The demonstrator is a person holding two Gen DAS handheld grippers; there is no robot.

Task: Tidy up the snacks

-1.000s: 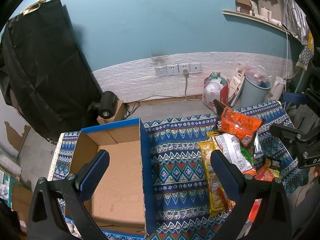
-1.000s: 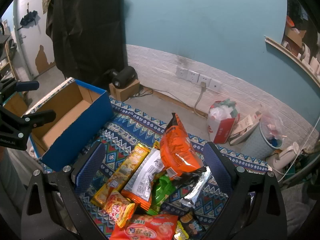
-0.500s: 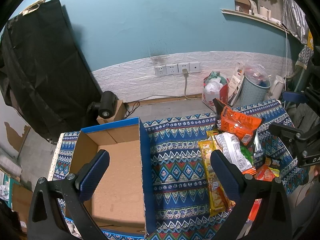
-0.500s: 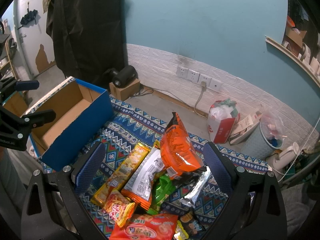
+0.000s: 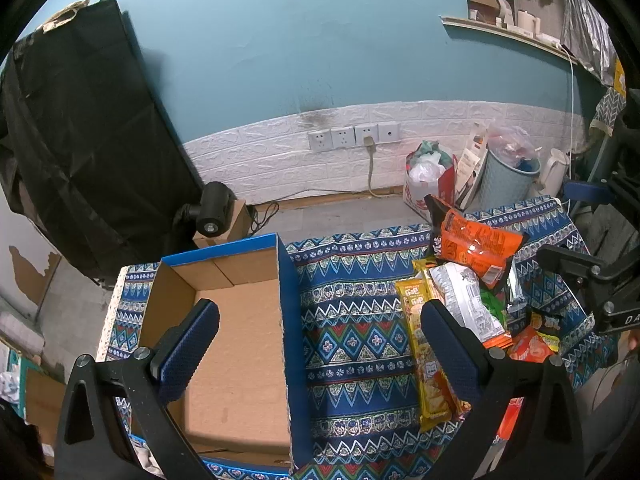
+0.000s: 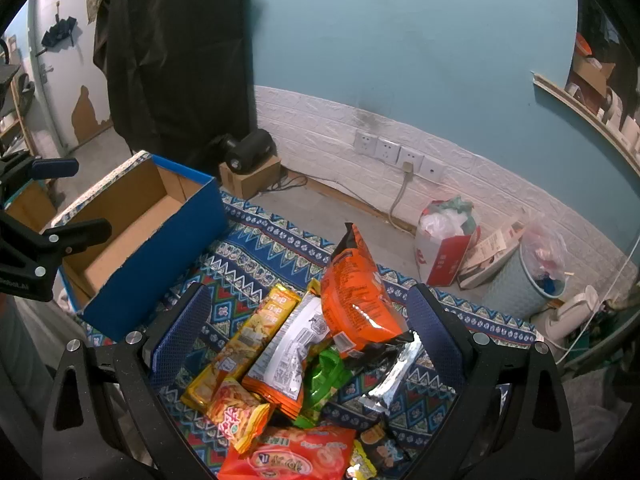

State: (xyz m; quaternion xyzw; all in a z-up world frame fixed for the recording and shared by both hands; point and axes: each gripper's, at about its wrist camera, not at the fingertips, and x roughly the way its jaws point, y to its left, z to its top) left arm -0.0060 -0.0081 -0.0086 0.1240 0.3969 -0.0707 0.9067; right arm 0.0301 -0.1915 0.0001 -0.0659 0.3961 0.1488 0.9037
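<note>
Left wrist view: left gripper [image 5: 320,332] jaws wide, nothing held, over the blue cardboard box [image 5: 286,280] edge; snack pile [image 5: 460,308] right.

Right wrist view: right gripper [image 6: 308,316] wide too, hovering above orange chip bag [image 6: 356,300], box far left.

A blue patterned tablecloth [image 5: 352,316] covers the table, carrying an open blue cardboard box [image 5: 286,304] with a heap of snack packets [image 6: 304,344] to its right.

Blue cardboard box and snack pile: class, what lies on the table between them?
Only bare patterned tablecloth lies between the blue cardboard box and the snack pile; the left wrist view shows it best.
</note>
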